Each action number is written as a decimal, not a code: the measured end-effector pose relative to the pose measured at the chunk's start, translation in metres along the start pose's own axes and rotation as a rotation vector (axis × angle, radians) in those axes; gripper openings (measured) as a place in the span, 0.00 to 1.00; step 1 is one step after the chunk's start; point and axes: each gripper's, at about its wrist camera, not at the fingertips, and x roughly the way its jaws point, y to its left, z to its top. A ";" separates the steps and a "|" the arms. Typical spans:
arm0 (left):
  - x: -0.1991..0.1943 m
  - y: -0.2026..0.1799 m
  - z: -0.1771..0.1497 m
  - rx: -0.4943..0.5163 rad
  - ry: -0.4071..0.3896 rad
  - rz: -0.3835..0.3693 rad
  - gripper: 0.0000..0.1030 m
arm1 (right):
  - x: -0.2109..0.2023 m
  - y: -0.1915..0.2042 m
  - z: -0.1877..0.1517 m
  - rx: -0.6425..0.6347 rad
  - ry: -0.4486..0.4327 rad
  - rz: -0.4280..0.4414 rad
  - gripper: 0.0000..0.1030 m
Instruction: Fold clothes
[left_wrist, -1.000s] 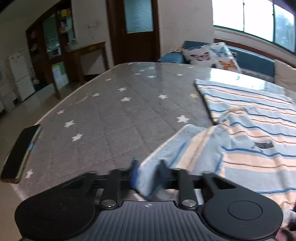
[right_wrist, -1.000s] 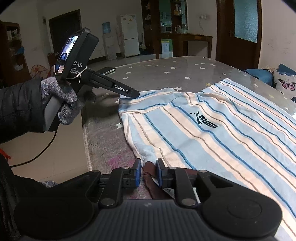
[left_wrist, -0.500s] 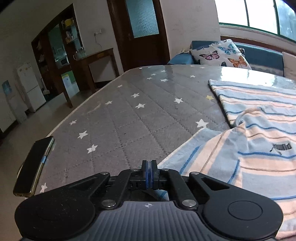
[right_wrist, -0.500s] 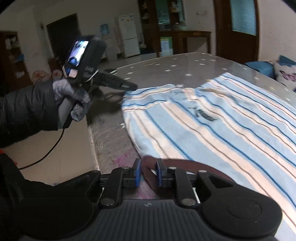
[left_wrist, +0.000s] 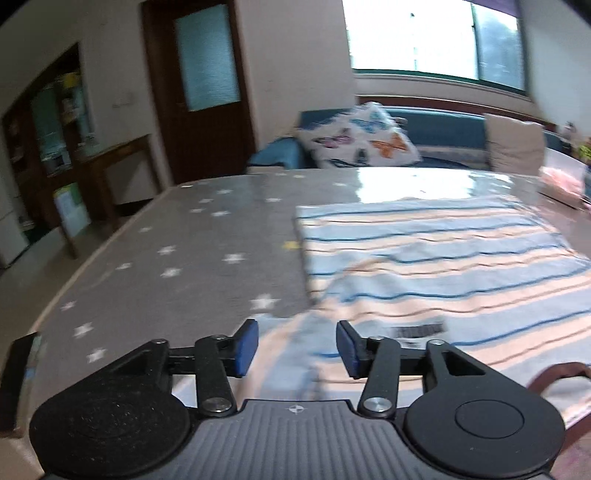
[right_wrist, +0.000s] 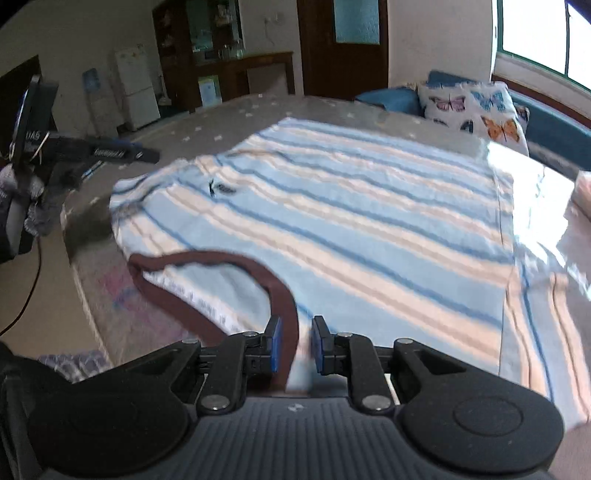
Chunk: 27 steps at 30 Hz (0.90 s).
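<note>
A light-blue shirt with peach and blue stripes (left_wrist: 443, 266) lies spread on the grey star-patterned table (left_wrist: 166, 266), its left sleeve folded in over the body. My left gripper (left_wrist: 297, 347) hangs just above the folded sleeve; its jaws are opening and the blue pads press on nothing. In the right wrist view the shirt (right_wrist: 351, 206) stretches away, and my right gripper (right_wrist: 297, 345) is shut on the shirt's brown collar (right_wrist: 221, 258), lifting it slightly. My left gripper (right_wrist: 147, 155) also shows at the far left, held by a gloved hand (right_wrist: 37, 210).
A dark phone (left_wrist: 18, 376) lies at the table's near left edge. A butterfly pillow (left_wrist: 358, 140) and a blue sofa (left_wrist: 443, 125) stand behind the table. Something pink (left_wrist: 561, 181) sits at the far right of the table. A white fridge (right_wrist: 135, 92) stands at the back.
My left gripper, shut at the sleeve's edge before, has opened and swung right over the shirt. My right gripper has moved sideways with the collar still in it, and its view has rolled.
</note>
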 end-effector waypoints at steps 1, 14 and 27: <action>0.002 -0.008 0.002 0.015 0.005 -0.023 0.49 | -0.003 0.004 -0.004 -0.021 -0.004 -0.008 0.16; 0.014 -0.129 0.001 0.236 -0.012 -0.274 0.66 | -0.026 -0.007 -0.009 0.072 -0.058 -0.032 0.17; -0.003 -0.170 -0.031 0.412 -0.080 -0.313 0.75 | -0.053 -0.082 -0.045 0.369 -0.102 -0.358 0.18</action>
